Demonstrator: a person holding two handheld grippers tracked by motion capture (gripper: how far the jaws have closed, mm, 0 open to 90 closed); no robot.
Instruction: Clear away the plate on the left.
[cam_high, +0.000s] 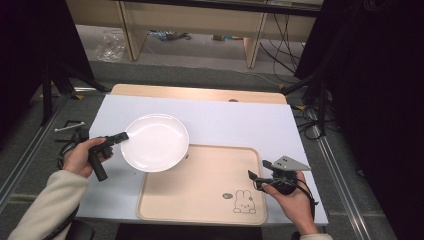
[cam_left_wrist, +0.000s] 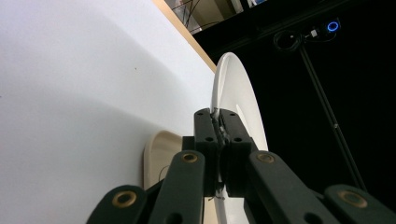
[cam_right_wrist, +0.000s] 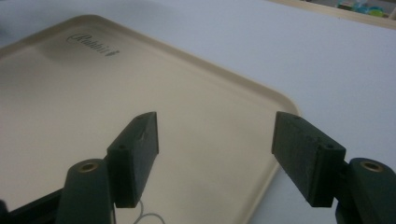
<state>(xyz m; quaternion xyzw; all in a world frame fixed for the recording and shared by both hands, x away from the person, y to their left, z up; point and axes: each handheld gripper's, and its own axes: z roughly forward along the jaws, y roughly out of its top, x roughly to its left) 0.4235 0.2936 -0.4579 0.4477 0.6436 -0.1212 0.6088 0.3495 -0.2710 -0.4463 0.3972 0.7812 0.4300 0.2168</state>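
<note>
A round white plate (cam_high: 156, 142) hangs level over the white tabletop, its right edge above the top-left corner of the beige tray (cam_high: 202, 200). My left gripper (cam_high: 123, 136) is shut on the plate's left rim. In the left gripper view the plate (cam_left_wrist: 240, 102) stands edge-on with its rim pinched between the two black jaws, my left gripper (cam_left_wrist: 218, 122) shut on it. My right gripper (cam_high: 253, 177) rests at the tray's right edge, held by a hand. In the right gripper view my right gripper (cam_right_wrist: 215, 140) stands open over the tray (cam_right_wrist: 70, 107) with nothing between its jaws.
The tray carries a rabbit drawing (cam_high: 243, 201) near its front right corner. A white cover (cam_high: 240, 125) lies over the wooden table (cam_high: 200, 93). Cables (cam_high: 310, 120) and dark stands flank the table on the floor. A desk's legs (cam_high: 254, 45) stand behind.
</note>
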